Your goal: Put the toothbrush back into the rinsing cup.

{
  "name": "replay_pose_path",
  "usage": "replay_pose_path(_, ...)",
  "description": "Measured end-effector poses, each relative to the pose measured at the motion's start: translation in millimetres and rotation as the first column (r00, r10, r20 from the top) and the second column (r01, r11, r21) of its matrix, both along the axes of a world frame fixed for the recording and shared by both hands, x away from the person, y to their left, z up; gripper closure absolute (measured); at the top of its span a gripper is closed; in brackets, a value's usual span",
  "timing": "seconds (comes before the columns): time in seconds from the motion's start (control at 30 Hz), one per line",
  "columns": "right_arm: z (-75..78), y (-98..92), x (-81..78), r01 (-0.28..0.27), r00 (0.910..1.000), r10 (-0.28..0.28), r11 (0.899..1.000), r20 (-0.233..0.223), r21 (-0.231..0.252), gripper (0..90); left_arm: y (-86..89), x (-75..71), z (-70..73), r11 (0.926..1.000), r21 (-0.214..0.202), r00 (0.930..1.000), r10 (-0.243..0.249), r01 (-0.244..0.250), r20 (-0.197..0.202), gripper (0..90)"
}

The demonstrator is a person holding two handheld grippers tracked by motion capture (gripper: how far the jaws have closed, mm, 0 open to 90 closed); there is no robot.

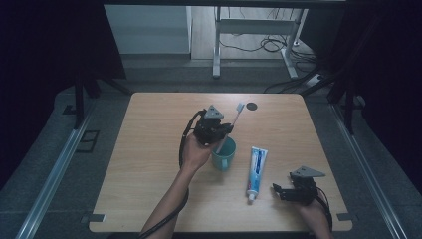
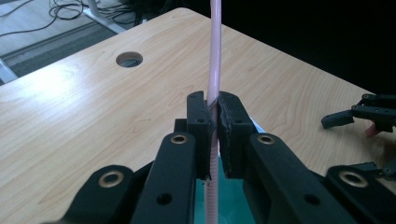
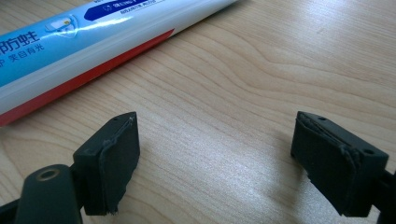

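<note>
A pink toothbrush [image 1: 230, 125] with a pale head stands tilted, its lower end inside a teal cup [image 1: 224, 154] at the table's middle. My left gripper [image 1: 215, 132] is shut on the toothbrush handle [image 2: 213, 70], just above the cup [image 2: 229, 203]. A white, blue and red toothpaste tube [image 1: 256, 171] lies flat to the right of the cup. My right gripper [image 1: 279, 190] rests open near the table's front right, just right of the tube's cap end. In the right gripper view the tube [image 3: 93, 42] lies beyond the jaws, which stand wide with bare wood between them.
The wooden table [image 1: 149, 164] has a round cable hole [image 1: 252, 106] near its far edge. Beyond the table stand a desk frame and loose cables [image 1: 268, 45] on the floor. Dark curtains flank both sides.
</note>
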State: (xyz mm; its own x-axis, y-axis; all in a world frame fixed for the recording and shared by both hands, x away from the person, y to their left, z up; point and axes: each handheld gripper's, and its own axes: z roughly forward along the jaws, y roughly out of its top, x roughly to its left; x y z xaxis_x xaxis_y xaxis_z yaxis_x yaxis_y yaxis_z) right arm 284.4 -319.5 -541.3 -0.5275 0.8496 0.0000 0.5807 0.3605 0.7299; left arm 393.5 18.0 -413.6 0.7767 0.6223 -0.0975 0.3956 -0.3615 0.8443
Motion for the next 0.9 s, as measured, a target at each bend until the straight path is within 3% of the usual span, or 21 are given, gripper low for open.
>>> replay_pose_path(0.4,0.0,0.0,0.1,-0.001,1.0000,0.001,1.000,0.001,0.000,15.1,2.3,-0.2,-21.2,0.9999,-0.003,0.9996,0.011,-0.011,-0.027,83.9)
replay_pose_path(0.9,0.0,0.0,0.0,0.000,1.0000,0.000,1.000,0.000,0.000,15.1,-1.2,-2.2,-41.4,0.9995,0.028,0.9989,0.014,-0.013,-0.046,83.7)
